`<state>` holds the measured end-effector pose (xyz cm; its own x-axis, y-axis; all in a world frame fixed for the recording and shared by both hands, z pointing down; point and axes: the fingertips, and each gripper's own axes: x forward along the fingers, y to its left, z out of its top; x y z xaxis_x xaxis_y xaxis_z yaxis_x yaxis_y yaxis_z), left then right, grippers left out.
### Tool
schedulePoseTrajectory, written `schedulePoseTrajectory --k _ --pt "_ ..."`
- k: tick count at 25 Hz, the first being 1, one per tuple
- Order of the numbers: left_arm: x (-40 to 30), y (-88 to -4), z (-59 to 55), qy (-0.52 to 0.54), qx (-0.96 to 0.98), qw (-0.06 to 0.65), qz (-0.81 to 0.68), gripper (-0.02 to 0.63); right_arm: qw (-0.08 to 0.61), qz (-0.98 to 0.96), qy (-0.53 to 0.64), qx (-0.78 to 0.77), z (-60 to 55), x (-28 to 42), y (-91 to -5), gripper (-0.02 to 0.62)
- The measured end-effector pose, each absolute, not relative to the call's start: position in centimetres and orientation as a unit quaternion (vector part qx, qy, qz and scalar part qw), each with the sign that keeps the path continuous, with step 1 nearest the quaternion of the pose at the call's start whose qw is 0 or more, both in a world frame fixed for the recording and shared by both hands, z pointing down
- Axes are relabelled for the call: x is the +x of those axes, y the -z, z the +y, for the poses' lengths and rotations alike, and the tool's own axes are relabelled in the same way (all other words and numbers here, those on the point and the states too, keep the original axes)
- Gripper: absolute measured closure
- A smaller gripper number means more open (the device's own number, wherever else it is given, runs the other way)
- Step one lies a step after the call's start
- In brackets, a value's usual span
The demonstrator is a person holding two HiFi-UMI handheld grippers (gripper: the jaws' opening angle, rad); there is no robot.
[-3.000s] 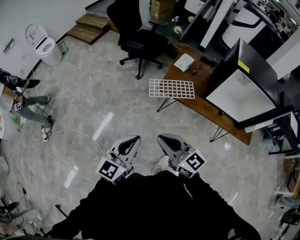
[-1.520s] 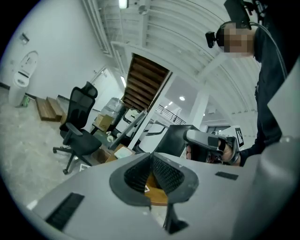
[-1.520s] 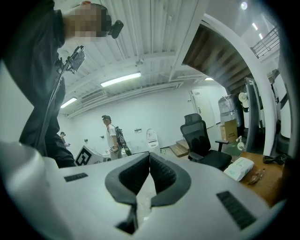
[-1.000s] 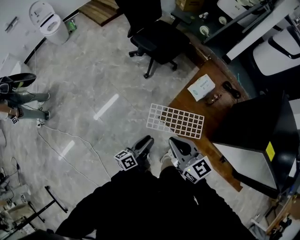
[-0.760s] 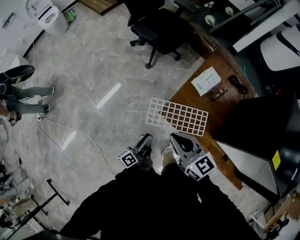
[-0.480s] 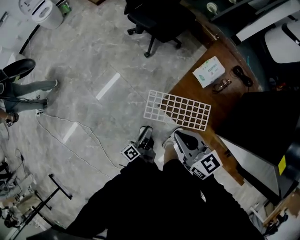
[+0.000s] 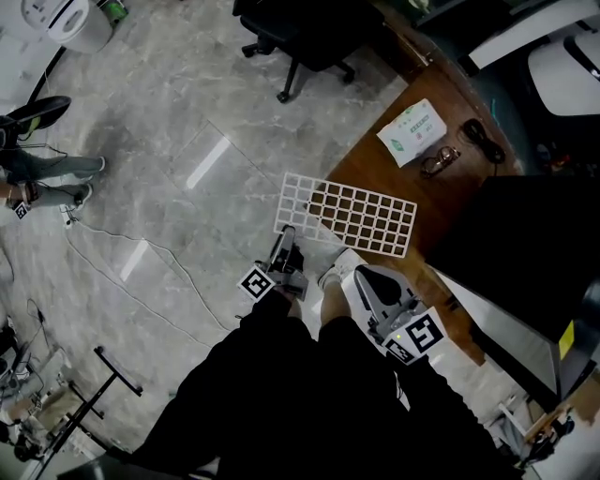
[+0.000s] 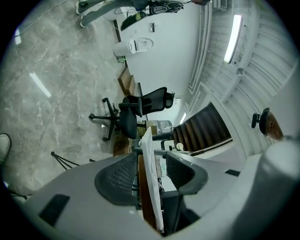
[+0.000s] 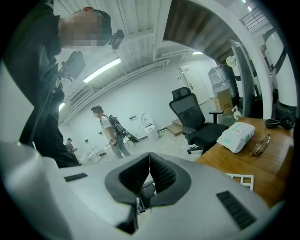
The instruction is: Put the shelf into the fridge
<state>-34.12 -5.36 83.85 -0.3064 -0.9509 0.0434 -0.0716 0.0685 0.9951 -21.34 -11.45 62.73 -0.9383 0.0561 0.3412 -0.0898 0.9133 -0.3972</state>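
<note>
The white grid shelf [image 7: 347, 216] lies flat on the corner of the wooden table [image 7: 375, 155], its left end hanging over the floor. My left gripper [image 7: 287, 236] is turned on its side at the shelf's near left corner. In the left gripper view the shelf [image 8: 149, 187] runs edge-on between the pads with a gap on each side. Those jaws have just been opening and are now open [image 8: 152, 159]. My right gripper [image 7: 359, 275] is shut on nothing [image 9: 150, 166], short of the shelf's near edge [image 9: 239, 180]. The black fridge [image 7: 511, 234] stands at the right.
A white packet [image 7: 411, 127] and glasses [image 7: 441, 161] lie on the table beyond the shelf. A black office chair [image 7: 300, 28] stands on the floor behind. A cable [image 7: 141, 281] trails over the floor at left, near another person's legs [image 7: 47, 169].
Both grippers have sunk and moved forward towards the shelf. The left one has rolled onto its side and now reaches the shelf's near left corner. The shelf has not moved.
</note>
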Motion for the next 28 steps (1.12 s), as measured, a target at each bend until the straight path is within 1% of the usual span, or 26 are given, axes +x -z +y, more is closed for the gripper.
schedulePoseTrajectory --k 7,9,11,12,13,19,24,28 --pt "-35.5 -84.5 -8.2 0.537 0.421 0.405 -0.609 0.42 0.177 -0.961 -0.213 0.025 -12.2 -20.1 -63.1 0.589" --pt "-35.6 -84.4 -8.5 0.542 0.421 0.401 -0.607 0.429 0.178 -0.96 -0.213 0.028 -12.3 -19.7 -63.1 0.589" --pt "-35.5 -84.4 -8.5 0.546 0.424 0.397 -0.604 0.484 0.177 -0.96 -0.213 0.032 -12.2 -19.2 -63.3 0.589" --pt "-35.5 -84.4 -8.4 0.55 0.423 0.396 -0.601 0.55 0.176 -0.96 -0.213 0.034 -12.1 -19.0 -63.3 0.589" --pt "-35.5 -84.4 -8.5 0.556 0.421 0.396 -0.597 0.569 0.176 -0.96 -0.212 0.036 -12.2 -19.0 -63.3 0.589" --pt "-35.3 -82.2 -7.3 0.602 0.401 0.404 -0.561 0.574 0.183 -0.955 -0.228 0.05 -12.0 -17.7 -62.9 0.589" --pt "-36.1 -78.1 -6.4 0.611 0.411 0.396 -0.548 0.568 0.169 -0.953 -0.243 0.07 -12.4 -16.9 -61.9 0.589" --pt "-37.4 -74.3 -5.0 0.625 0.409 0.386 -0.541 0.568 0.147 -0.943 -0.28 0.102 -12.7 -15.8 -60.9 0.589"
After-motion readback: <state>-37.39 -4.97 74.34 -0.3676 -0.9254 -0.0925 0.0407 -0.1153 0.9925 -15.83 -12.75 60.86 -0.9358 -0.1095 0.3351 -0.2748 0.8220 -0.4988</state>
